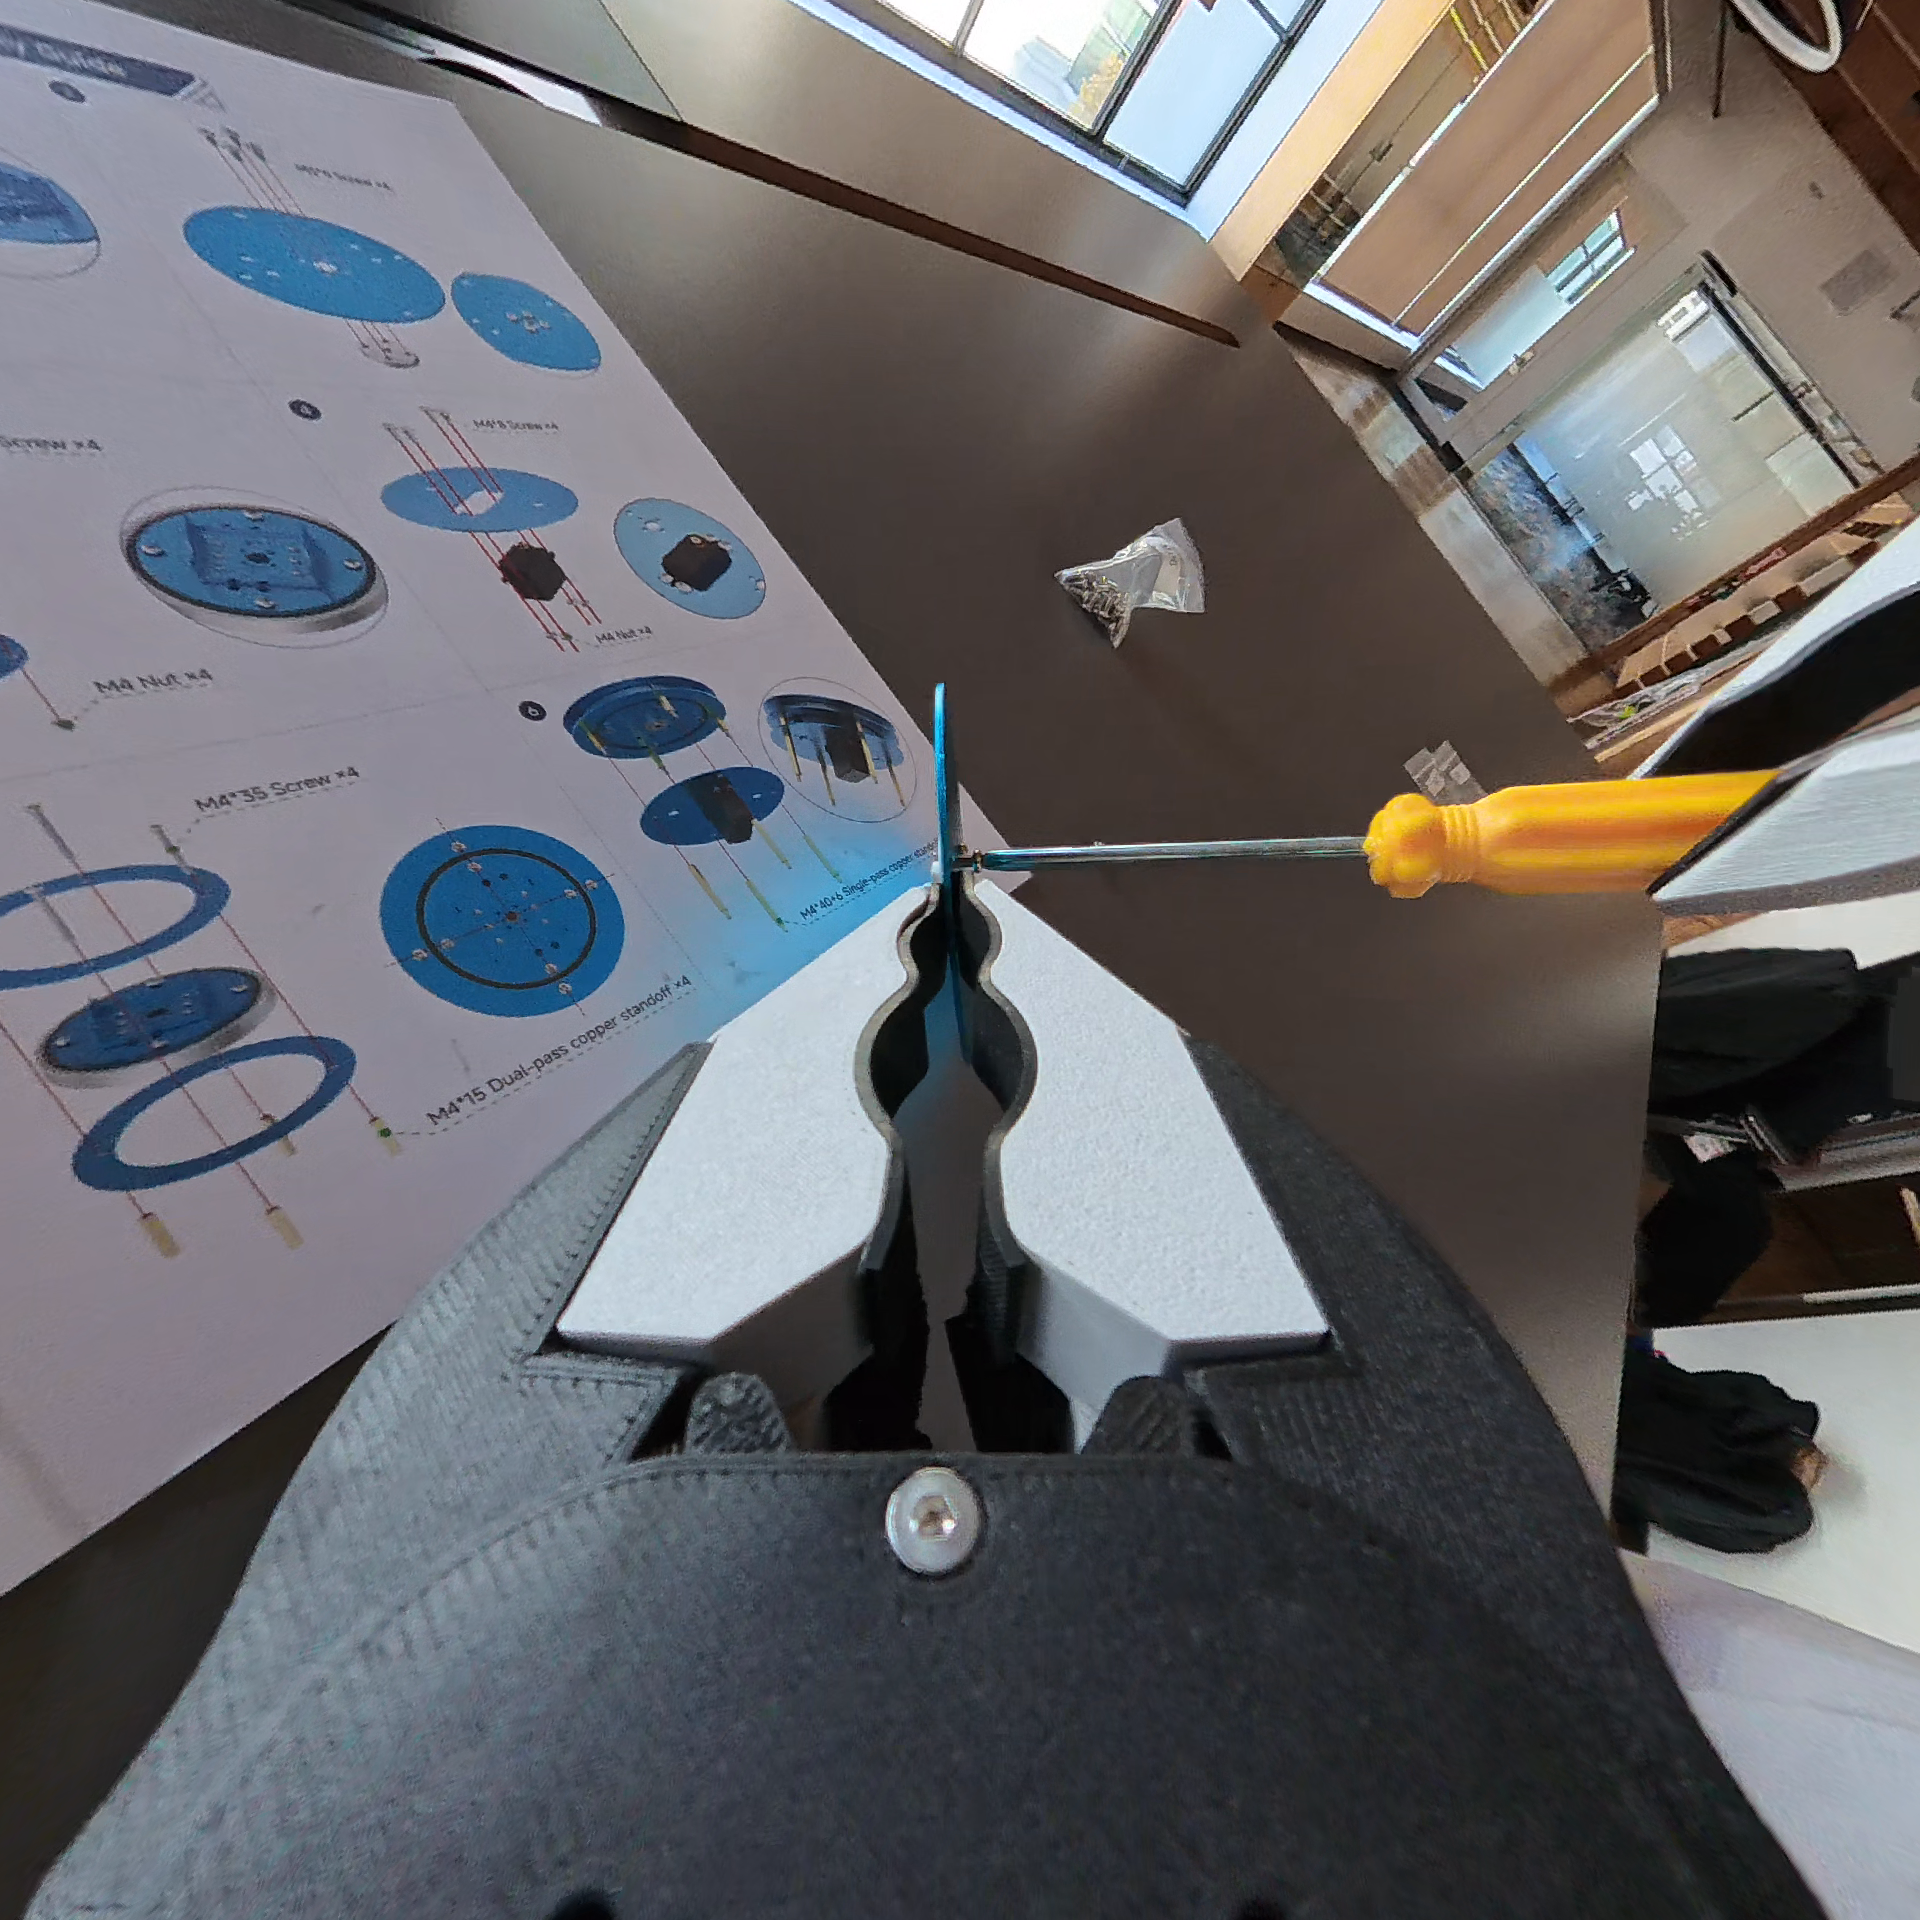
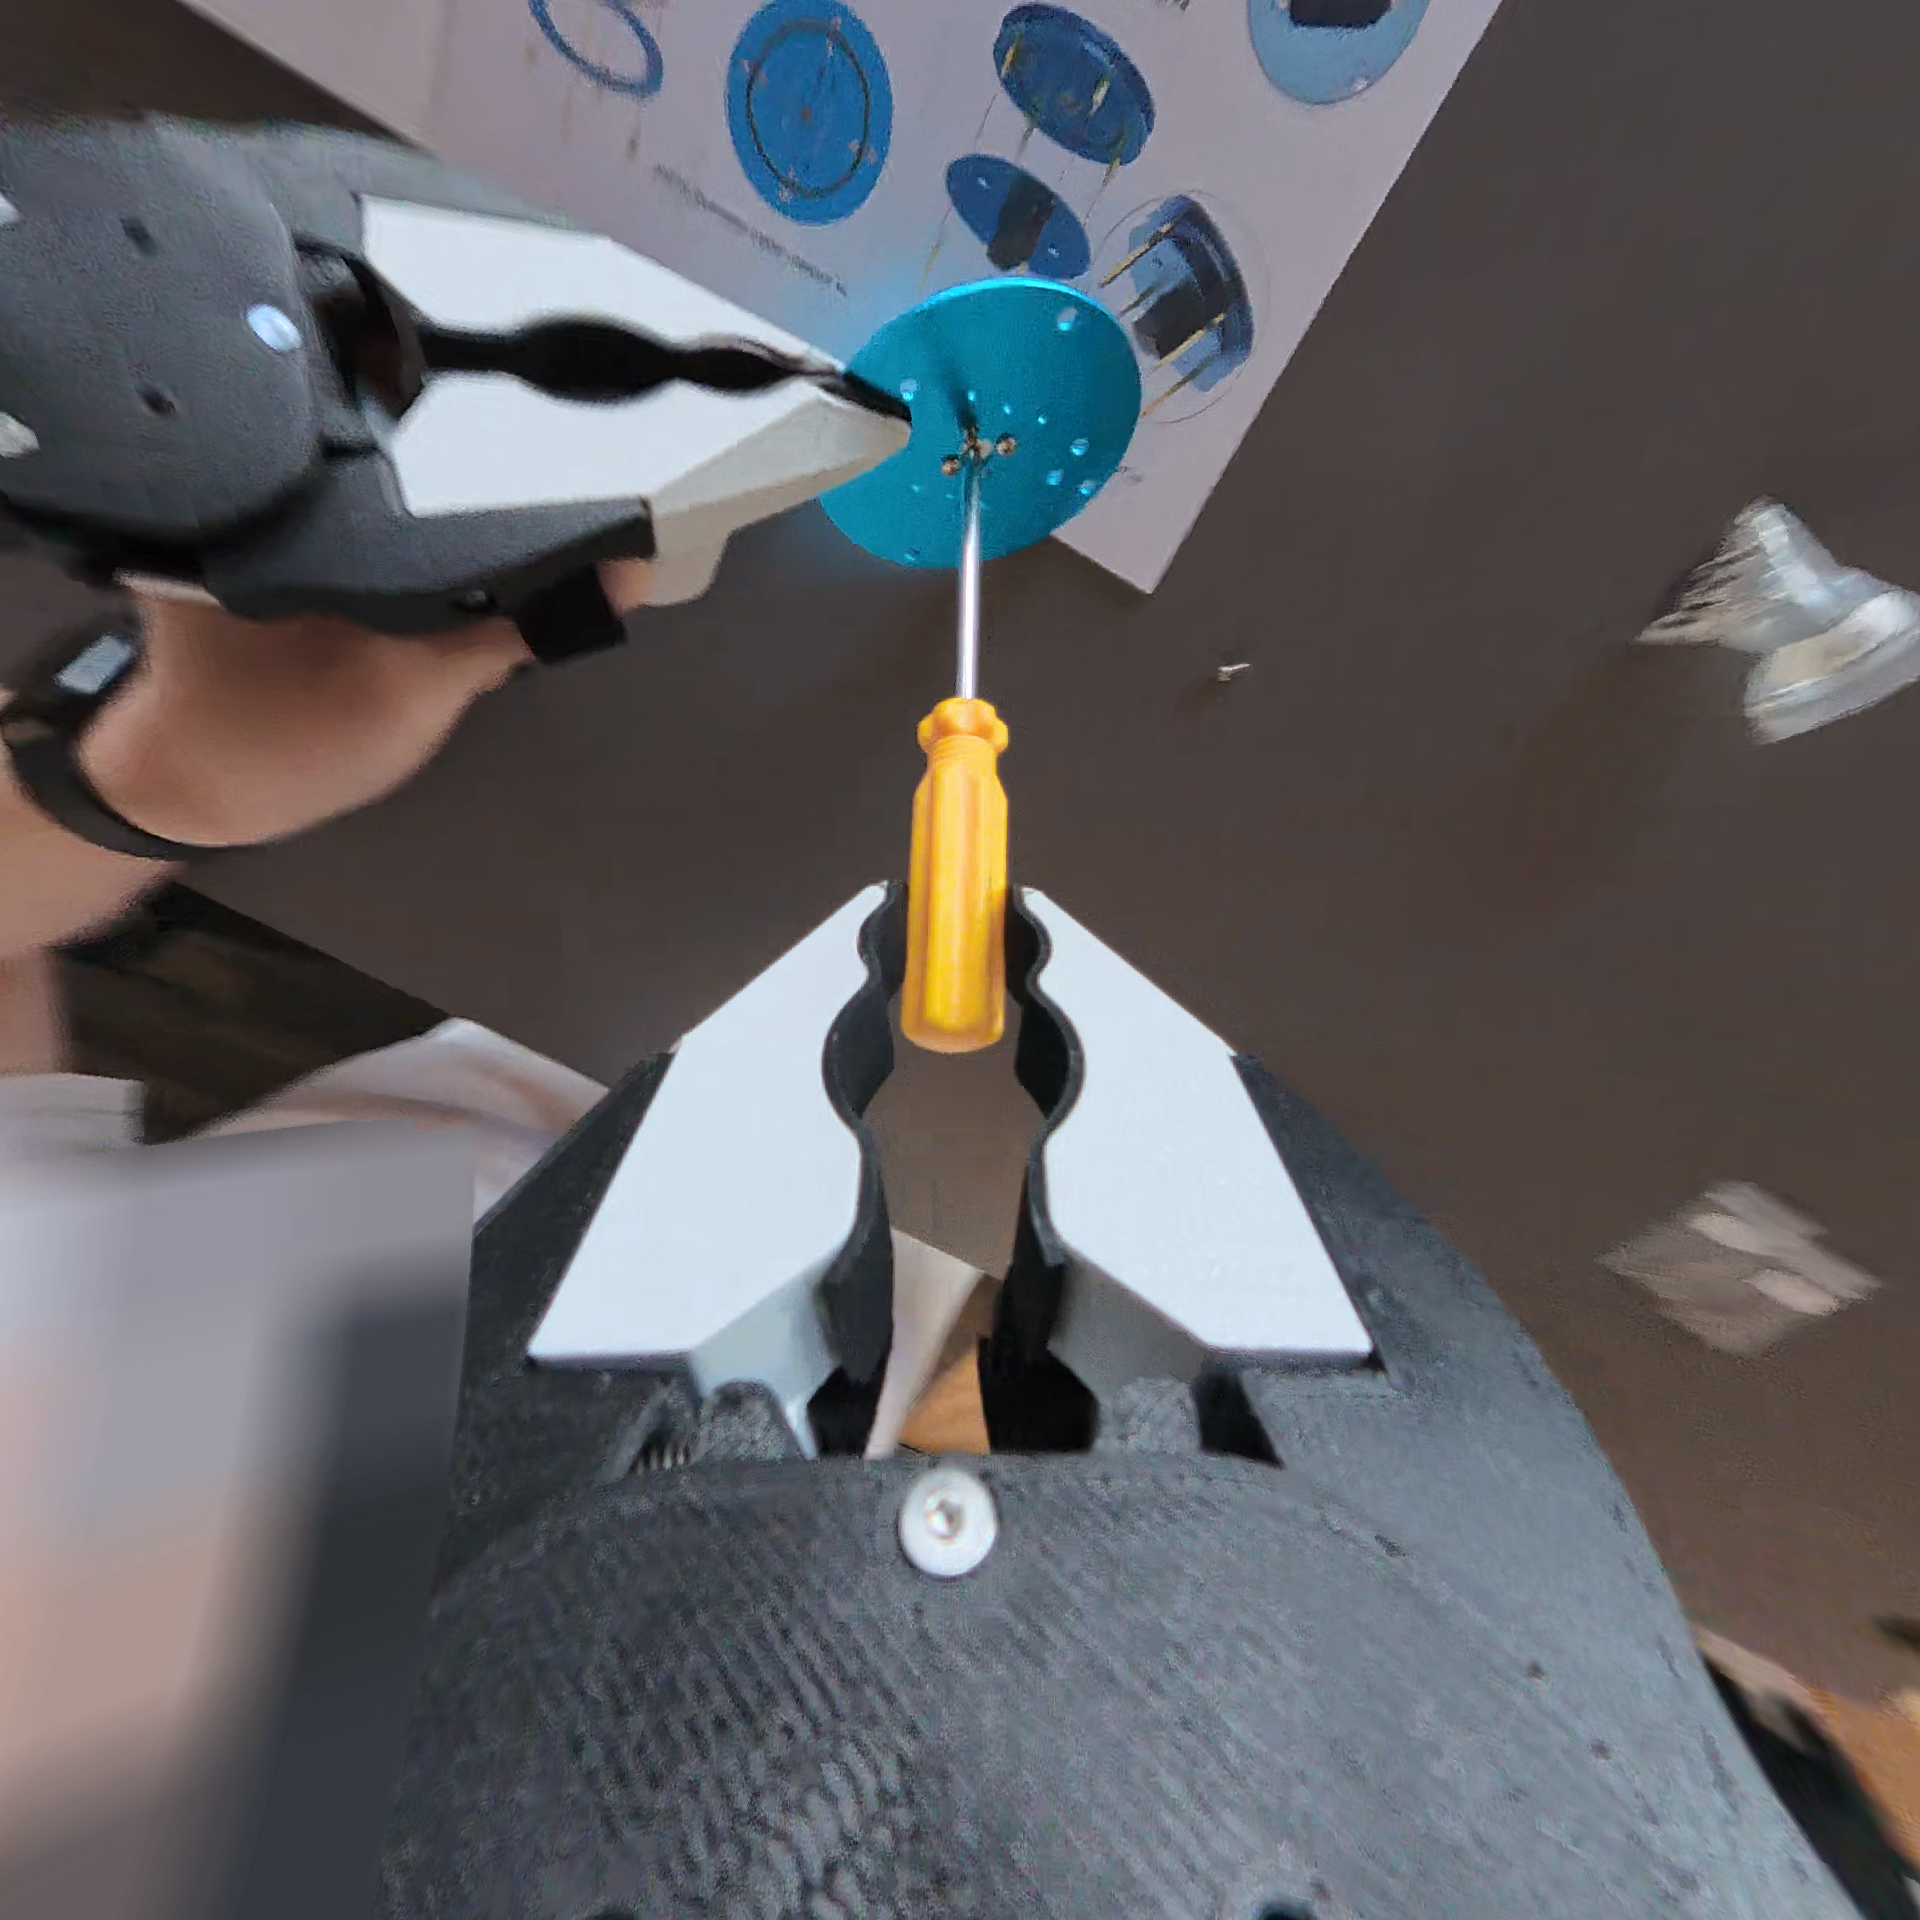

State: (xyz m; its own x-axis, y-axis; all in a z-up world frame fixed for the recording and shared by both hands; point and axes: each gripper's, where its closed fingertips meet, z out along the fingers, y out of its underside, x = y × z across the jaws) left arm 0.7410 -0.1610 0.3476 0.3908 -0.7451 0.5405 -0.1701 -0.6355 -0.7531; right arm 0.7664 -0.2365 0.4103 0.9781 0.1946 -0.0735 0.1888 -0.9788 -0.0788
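Screwdriver [image 2: 956,883] level in right tongs [image 2: 956,904]; left tongs [image 1: 951,894] pinch disc [image 2: 987,416]

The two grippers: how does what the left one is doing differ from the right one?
The left gripper pinches the rim of a flat blue disc, held on edge above the table; the right gripper clamps the yellow handle of a screwdriver. The left one's jaws are almost fully together on the thin disc; the right one's stand wider around the thicker handle. The screwdriver's tip meets small screws near the disc's centre. Both have white fingers and black bodies.
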